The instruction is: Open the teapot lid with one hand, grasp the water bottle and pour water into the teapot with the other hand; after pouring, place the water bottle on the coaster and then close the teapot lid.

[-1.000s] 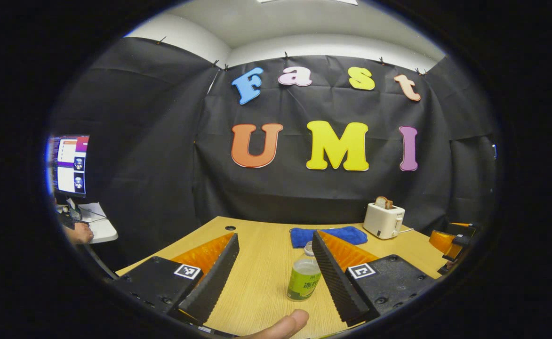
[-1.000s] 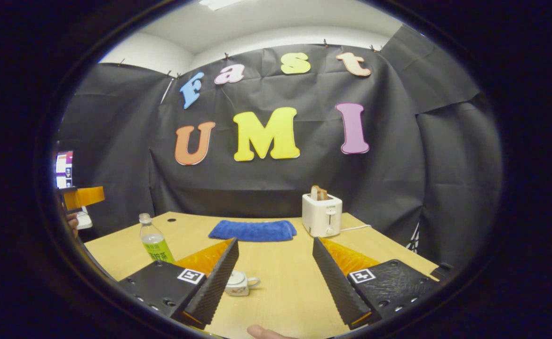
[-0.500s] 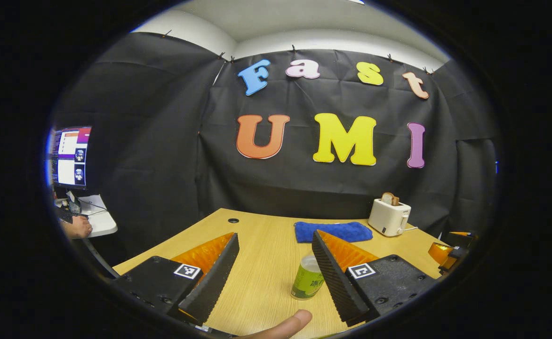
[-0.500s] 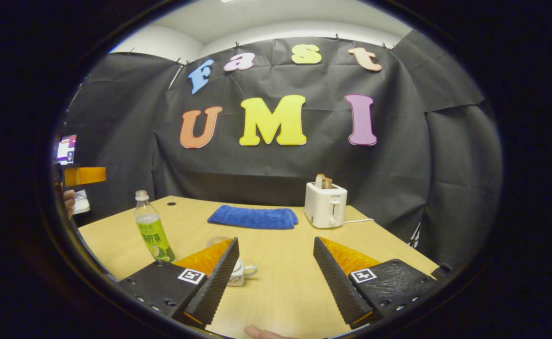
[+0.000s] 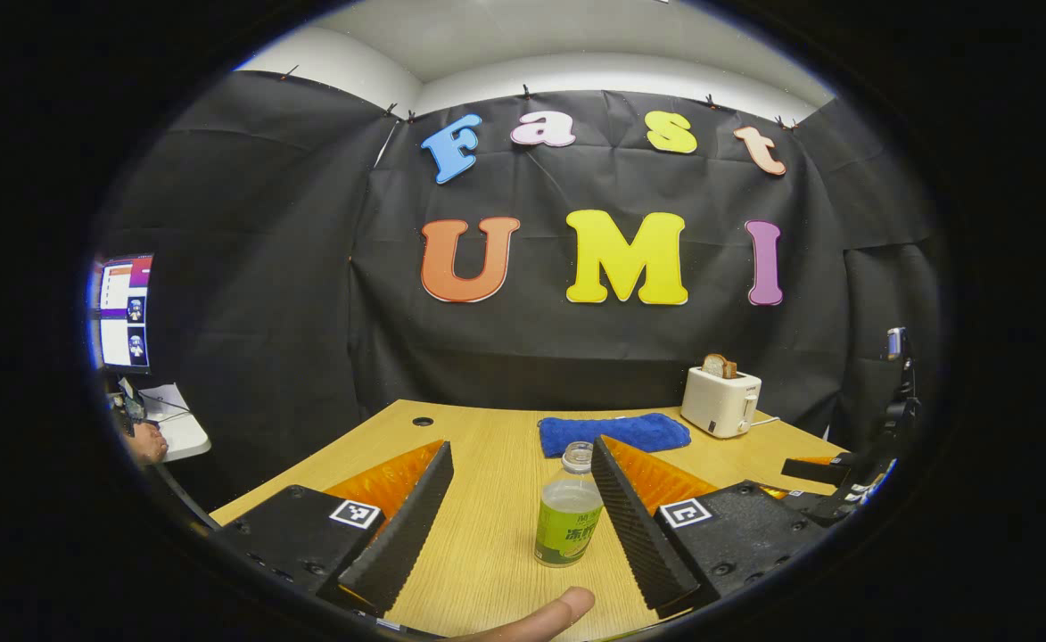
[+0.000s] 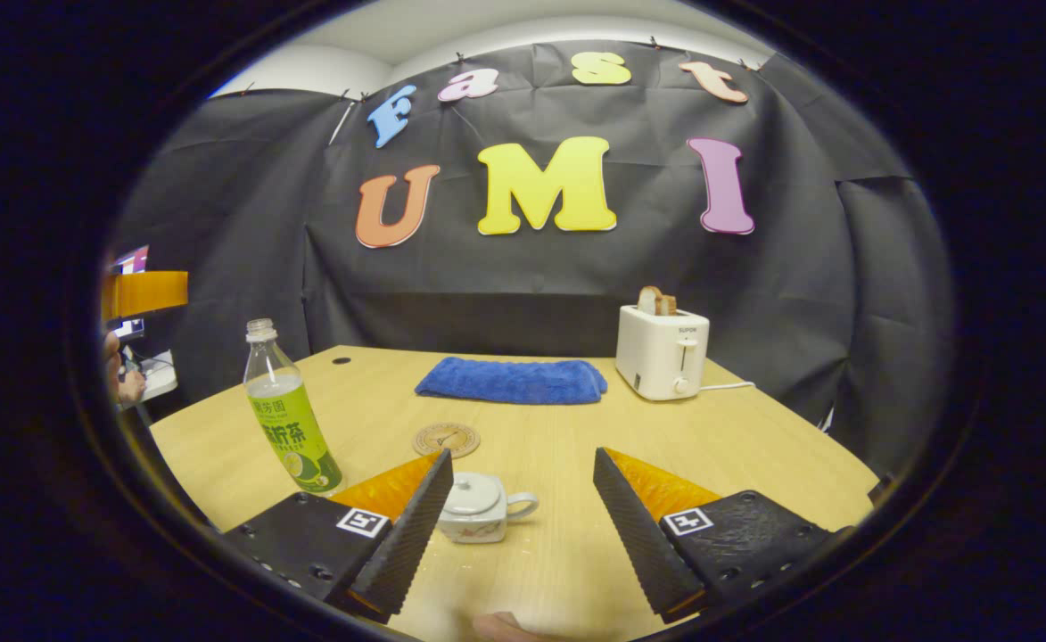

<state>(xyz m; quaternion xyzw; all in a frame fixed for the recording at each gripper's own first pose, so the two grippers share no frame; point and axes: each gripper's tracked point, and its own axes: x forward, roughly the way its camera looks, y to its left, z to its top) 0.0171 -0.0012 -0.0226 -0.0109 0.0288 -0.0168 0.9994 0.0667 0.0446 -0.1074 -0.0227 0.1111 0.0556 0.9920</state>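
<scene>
- My left gripper (image 5: pixel 523 499) is spread wide, holding nothing; the water bottle (image 5: pixel 567 517) stands upright on the table (image 5: pixel 487 544) between its fingers, nearer the right one, untouched.
- My right gripper (image 6: pixel 523 499) is also wide and empty; the small teapot (image 6: pixel 480 508), lid on, sits just beside its left finger.
- The coaster (image 6: pixel 446 439) lies beyond the teapot, before the blue towel (image 6: pixel 512 379) and the toaster (image 6: pixel 661 352).

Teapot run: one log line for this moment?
left tongs: open, bottle ahead | right tongs: open, near teapot | lid: on | coaster: bare
</scene>
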